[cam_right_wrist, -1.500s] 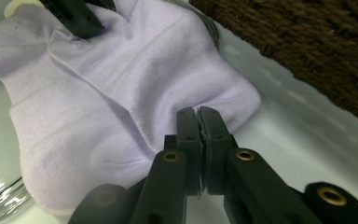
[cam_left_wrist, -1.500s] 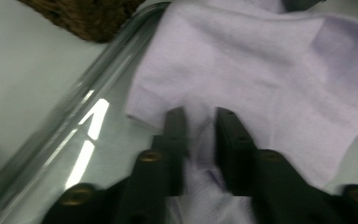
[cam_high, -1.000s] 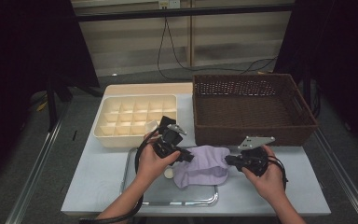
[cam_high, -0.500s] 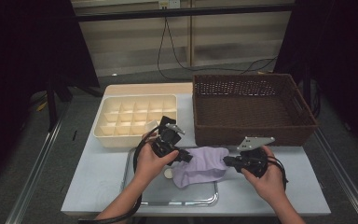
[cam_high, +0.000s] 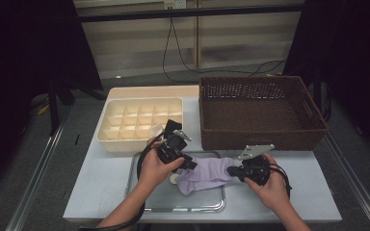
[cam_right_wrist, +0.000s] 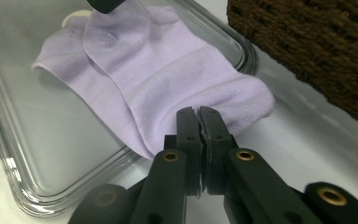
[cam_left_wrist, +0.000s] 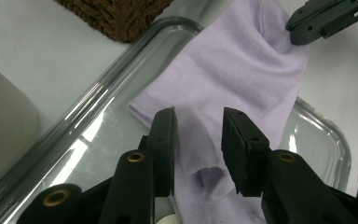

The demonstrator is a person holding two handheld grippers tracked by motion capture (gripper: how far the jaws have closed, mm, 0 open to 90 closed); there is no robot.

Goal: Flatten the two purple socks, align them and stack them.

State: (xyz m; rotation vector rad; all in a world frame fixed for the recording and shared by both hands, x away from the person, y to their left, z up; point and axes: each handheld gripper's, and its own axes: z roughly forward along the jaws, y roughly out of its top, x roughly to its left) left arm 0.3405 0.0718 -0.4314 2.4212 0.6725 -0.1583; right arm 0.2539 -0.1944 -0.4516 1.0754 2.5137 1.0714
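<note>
A lavender sock lies across the right part of a clear tray, its toe end reaching past the rim toward the right. My left gripper hovers over the sock's left end. Its jaws have just been opening and now stand apart, with a fold of the sock between the pads but not pressed. My right gripper is shut on the sock's edge near the tray's right rim, and it also appears in the high view.
A cream compartment box stands behind the tray at the left. A brown wicker basket stands behind at the right, close to both hands. A small white round piece lies in the tray by the sock.
Both hands and the sock sit almost where they were; from above no clear shift shows.
</note>
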